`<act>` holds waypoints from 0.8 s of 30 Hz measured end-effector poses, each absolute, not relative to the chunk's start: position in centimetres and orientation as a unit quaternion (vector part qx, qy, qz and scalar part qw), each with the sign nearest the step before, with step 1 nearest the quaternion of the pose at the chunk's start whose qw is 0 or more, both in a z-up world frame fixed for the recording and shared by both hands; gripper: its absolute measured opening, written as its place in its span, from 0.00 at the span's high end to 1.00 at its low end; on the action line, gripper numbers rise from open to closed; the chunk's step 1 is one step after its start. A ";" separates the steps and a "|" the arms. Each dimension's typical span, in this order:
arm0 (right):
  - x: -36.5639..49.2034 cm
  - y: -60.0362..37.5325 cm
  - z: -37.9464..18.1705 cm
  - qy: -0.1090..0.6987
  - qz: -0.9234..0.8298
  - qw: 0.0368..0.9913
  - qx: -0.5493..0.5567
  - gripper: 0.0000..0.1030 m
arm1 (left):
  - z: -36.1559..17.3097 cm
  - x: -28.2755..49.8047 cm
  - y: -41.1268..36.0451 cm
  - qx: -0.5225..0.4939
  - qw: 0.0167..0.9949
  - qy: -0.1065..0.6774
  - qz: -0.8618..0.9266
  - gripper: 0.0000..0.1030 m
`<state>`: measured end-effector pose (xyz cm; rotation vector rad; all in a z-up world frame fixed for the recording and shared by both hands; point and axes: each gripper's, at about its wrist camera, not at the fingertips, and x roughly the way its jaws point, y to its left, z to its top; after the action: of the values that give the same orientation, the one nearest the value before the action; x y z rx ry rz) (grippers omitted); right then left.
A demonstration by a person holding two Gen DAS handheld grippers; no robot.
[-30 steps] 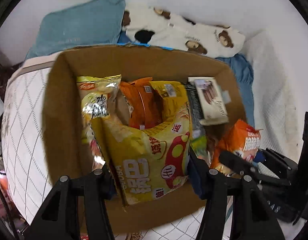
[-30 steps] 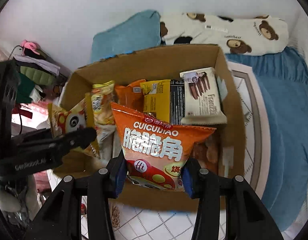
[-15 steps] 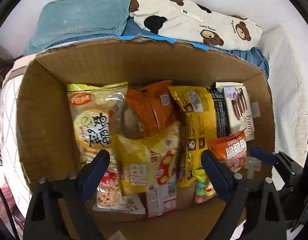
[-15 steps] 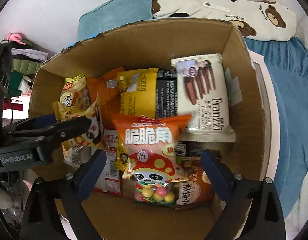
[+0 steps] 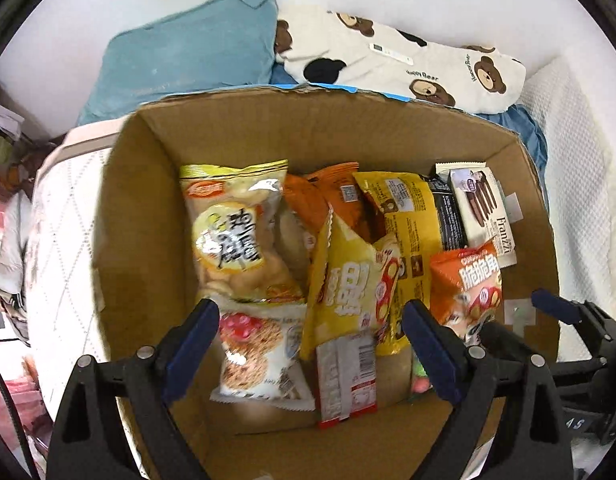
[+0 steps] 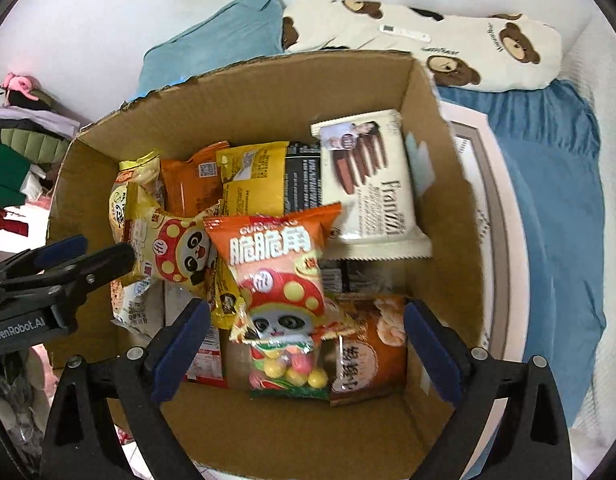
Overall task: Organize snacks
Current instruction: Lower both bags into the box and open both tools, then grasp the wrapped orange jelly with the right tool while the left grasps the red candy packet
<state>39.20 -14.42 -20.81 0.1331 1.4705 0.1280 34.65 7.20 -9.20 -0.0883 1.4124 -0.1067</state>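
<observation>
A cardboard box (image 5: 148, 240) (image 6: 439, 184) on the bed holds several snack bags. A yellow panda bag (image 5: 347, 280) (image 6: 168, 248) lies in the middle. An orange mushroom bag (image 6: 276, 264) (image 5: 465, 284) lies to its right, over other packs. A white Franzzi pack (image 6: 371, 184) (image 5: 483, 204) leans at the back right. My left gripper (image 5: 309, 344) is open and empty above the box's near side. My right gripper (image 6: 306, 352) is open and empty above the near right part. The left gripper also shows at the right wrist view's left edge (image 6: 80, 256).
A teal pillow (image 5: 188, 68) and a bear-print cushion (image 5: 407, 68) lie behind the box. A blue blanket (image 6: 547, 200) lies to its right, white quilted bedding (image 5: 56, 240) to its left. Clothes (image 6: 20, 140) pile at the far left.
Both grippers opened and let go: the yellow bag and the orange bag dropped into the box. Both grippers have since pulled back slightly above the box.
</observation>
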 end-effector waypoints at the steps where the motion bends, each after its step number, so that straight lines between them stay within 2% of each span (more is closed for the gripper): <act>1: 38.9 -14.5 -20.5 0.666 0.057 0.741 0.060 0.04 | -9.1 34.4 7.3 -0.039 0.761 0.646 -0.047 0.09; 9: 35.9 -14.1 -17.3 0.619 0.037 0.783 0.035 0.04 | -6.8 31.0 8.1 -0.040 0.797 0.602 -0.025 0.09; 24: 26.9 -12.6 -8.8 0.505 0.020 0.863 0.009 0.04 | 0.9 20.9 7.3 -0.019 0.876 0.482 -0.004 0.09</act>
<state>26.95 -12.59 -8.76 0.0183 1.0595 0.0423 20.89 7.29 0.93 -0.0393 1.0069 -0.0084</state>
